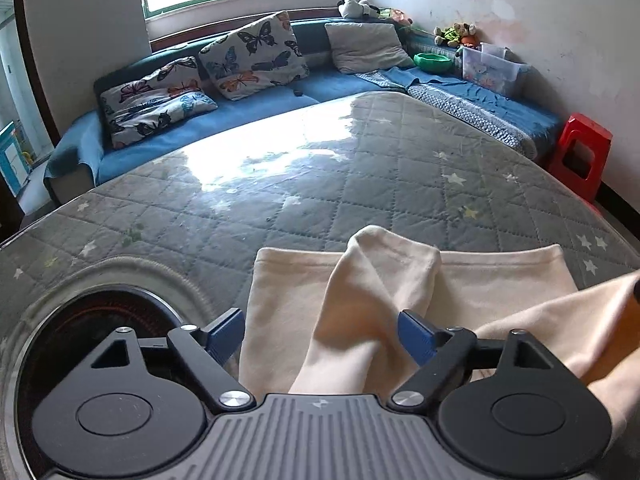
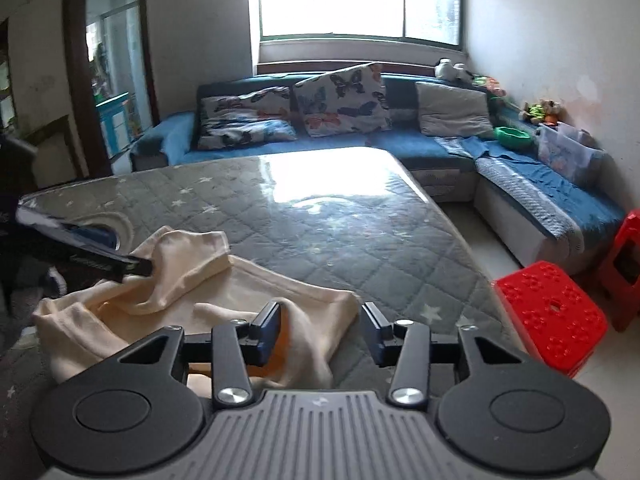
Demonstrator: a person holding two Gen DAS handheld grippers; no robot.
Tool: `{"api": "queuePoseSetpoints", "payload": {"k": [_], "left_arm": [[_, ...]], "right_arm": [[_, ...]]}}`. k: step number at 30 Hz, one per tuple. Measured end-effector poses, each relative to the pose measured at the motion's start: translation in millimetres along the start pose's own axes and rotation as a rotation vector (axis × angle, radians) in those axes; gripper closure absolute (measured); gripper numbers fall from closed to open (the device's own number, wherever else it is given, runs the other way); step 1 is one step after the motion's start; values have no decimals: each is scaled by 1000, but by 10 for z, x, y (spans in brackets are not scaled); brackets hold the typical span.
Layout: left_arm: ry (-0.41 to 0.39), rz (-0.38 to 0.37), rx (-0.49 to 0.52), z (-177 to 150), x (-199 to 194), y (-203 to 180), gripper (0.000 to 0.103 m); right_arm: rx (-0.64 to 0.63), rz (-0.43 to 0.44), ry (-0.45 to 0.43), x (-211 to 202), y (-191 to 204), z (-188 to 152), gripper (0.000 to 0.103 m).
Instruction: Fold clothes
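Cream cotton garment [image 1: 360, 280] lies rumpled at the grey quilted counter's [image 1: 280, 184] six o'clock edge; left claw [image 1: 320, 332] gapes wide, right claw [image 2: 322, 330] half-open, neither gripping cloth.

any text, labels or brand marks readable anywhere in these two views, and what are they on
No text can be read in either view.
Small pale emblem on the left gripper housing: a mark, not letters.
The same emblem on the right gripper housing: no letters.
Pale lettering on the side of the black bar against the cream garment: too blurred to read.
Colourful print on the clear storage box on the sofa: too small to tell.
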State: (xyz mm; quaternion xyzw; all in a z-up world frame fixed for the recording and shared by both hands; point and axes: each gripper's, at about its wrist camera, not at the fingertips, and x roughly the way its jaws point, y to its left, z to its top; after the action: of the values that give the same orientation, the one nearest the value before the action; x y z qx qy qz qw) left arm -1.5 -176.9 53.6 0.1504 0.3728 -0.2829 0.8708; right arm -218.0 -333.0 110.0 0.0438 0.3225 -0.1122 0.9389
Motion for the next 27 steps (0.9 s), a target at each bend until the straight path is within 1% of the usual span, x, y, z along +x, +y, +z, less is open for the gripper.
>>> {"api": "queuePoseSetpoints", "payload": {"k": [5, 7, 8, 9, 10, 11, 12, 13, 14, 15, 17, 19, 21, 22, 25, 27], "left_arm": [[-2, -21, -13, 73, 113, -3, 17], [8, -38, -9, 85, 163, -25, 19], [13, -47, -6, 91, 189, -36, 26], [23, -56, 2, 89, 214, -53, 30], [35, -62, 10, 88, 237, -71, 45], [48, -65, 14, 79, 260, -84, 64], [62, -68, 18, 69, 283, -96, 72], [58, -70, 17, 57, 273, -96, 78], [52, -72, 15, 46, 259, -94, 86], [46, -74, 14, 35, 246, -92, 89], [19, -55, 14, 22, 161, -91, 94], [-22, -37, 12, 6, 31, -60, 95], [-62, -16, -5, -5, -106, -14, 96], [-83, -7, -22, -17, -184, 30, 96], [-135, 40, -76, -82, -400, 182, 96], [-158, 73, -118, -154, -535, 319, 96]], "right_arm": [[-52, 42, -8, 13, 147, 58, 56], [-73, 77, -8, 28, 207, 92, 54], [-89, 90, 0, 47, 236, 100, 54], [-107, 100, 10, 73, 278, 97, 54], [-126, 112, 23, 103, 323, 88, 54], [-150, 128, 41, 147, 380, 62, 54], [-166, 141, 57, 191, 425, 40, 54], [-182, 153, 72, 236, 471, 16, 54], [-194, 160, 88, 279, 517, -11, 54], [-207, 167, 103, 322, 563, -39, 54], [-226, 180, 130, 401, 635, -93, 54], [-239, 178, 145, 456, 683, -148, 54], [-249, 174, 156, 503, 719, -197, 57], [-244, 171, 160, 516, 718, -214, 58], [-214, 163, 170, 547, 698, -237, 67], [-199, 188, 168, 510, 696, -249, 67]]}}
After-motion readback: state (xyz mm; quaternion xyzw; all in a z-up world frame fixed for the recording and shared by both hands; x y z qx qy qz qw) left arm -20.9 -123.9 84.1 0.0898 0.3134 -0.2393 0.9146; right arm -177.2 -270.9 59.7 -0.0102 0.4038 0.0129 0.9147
